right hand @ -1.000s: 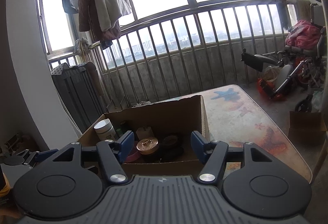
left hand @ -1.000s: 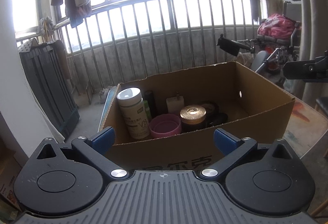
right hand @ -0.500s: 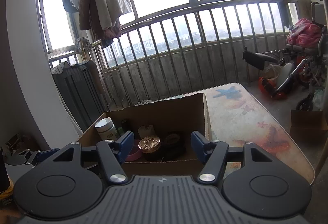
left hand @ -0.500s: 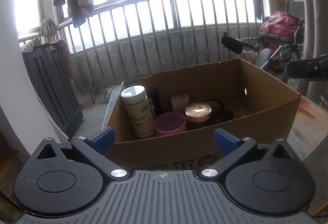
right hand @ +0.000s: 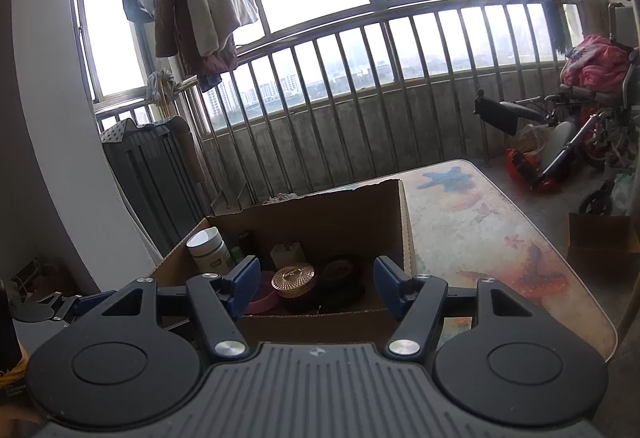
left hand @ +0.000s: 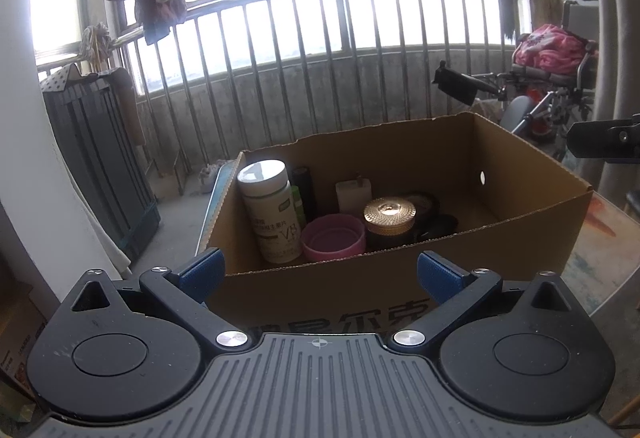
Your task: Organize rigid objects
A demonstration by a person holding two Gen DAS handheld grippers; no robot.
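Observation:
An open cardboard box (left hand: 532,226) stands on the table and also shows in the right wrist view (right hand: 404,222). Inside it stand a white bottle (left hand: 272,213), a pink round lid (left hand: 333,238), a gold-lidded jar (left hand: 389,215), a white block (left hand: 353,193), a dark tube (left hand: 305,185) and dark round tins (left hand: 432,213). My left gripper (left hand: 319,274) is open and empty, just in front of the box's near wall. My right gripper (right hand: 316,288) is open and empty, above the near wall, with the gold-lidded jar (right hand: 293,278) between its fingers in view.
The table (right hand: 488,230) with a sea-creature print extends right of the box. A metal railing (right hand: 360,97) runs behind. A dark folded rack (left hand: 100,165) stands at left. A wheelchair (right hand: 576,133) with pink cloth is at right. The other gripper shows at left (right hand: 44,308).
Both grippers have risen slightly and tilted, so the box sits a little lower in both views. Both grippers stay open. The items in the box have not moved.

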